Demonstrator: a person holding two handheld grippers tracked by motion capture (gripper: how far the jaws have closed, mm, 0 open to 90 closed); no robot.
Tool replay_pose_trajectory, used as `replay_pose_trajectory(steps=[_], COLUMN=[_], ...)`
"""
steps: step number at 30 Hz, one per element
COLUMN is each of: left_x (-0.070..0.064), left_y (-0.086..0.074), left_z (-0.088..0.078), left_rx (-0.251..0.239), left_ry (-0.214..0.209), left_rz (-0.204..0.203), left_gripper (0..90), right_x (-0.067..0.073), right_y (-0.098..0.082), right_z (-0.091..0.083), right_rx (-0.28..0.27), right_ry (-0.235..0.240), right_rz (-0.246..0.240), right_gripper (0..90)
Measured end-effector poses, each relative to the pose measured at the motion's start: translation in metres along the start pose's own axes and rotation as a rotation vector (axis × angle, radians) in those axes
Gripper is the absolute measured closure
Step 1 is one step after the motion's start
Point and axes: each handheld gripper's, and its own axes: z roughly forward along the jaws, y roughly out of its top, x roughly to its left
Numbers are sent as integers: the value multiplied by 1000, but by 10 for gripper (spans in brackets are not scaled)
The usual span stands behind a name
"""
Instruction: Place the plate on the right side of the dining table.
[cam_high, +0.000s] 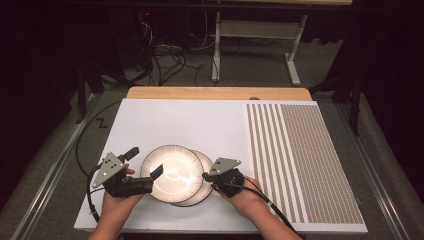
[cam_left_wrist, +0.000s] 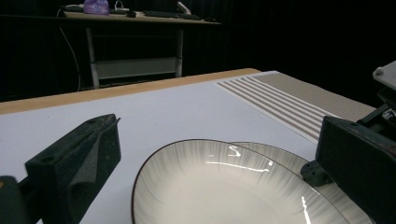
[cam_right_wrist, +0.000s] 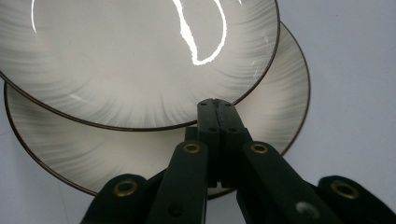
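Two pale ribbed plates with dark rims lie overlapped on the white board. The upper plate (cam_high: 172, 174) (cam_left_wrist: 219, 186) (cam_right_wrist: 140, 60) covers most of the lower plate (cam_high: 206, 165) (cam_left_wrist: 285, 156) (cam_right_wrist: 275, 102), which juts out to the right. My left gripper (cam_high: 144, 161) (cam_left_wrist: 219, 135) is open, with the upper plate's left rim between its wide-spread jaws and neither pad touching it. My right gripper (cam_high: 205, 176) (cam_right_wrist: 217, 105) is shut, and I see nothing between its pads. It lies over the lower plate with its tips at the upper plate's rim.
A striped and dotted mat (cam_high: 300, 160) (cam_left_wrist: 299, 102) covers the right part of the board (cam_high: 190, 120). The wooden table edge (cam_high: 215, 93) runs along the far side. Beyond it are floor cables (cam_high: 165, 60) and a table frame (cam_high: 255, 30).
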Motion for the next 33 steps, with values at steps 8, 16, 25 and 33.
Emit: replay_pose_trajectory(steps=[8, 16, 25, 33], left_x=[2, 3, 6, 11], left_y=[1, 3, 12, 28], left_z=[-3, -3, 0, 0], left_rx=[-8, 3, 69, 150], left_ry=[2, 15, 6, -19], left_rz=[-2, -17, -30, -41], left_gripper=[7, 6, 1, 1], right_x=[5, 5, 5, 5], right_y=[4, 5, 5, 6], right_z=[6, 9, 9, 9], right_rx=[5, 9, 9, 10], right_ry=[15, 21, 24, 21], right_rz=[-6, -7, -5, -8], right_gripper=[900, 900, 900, 900])
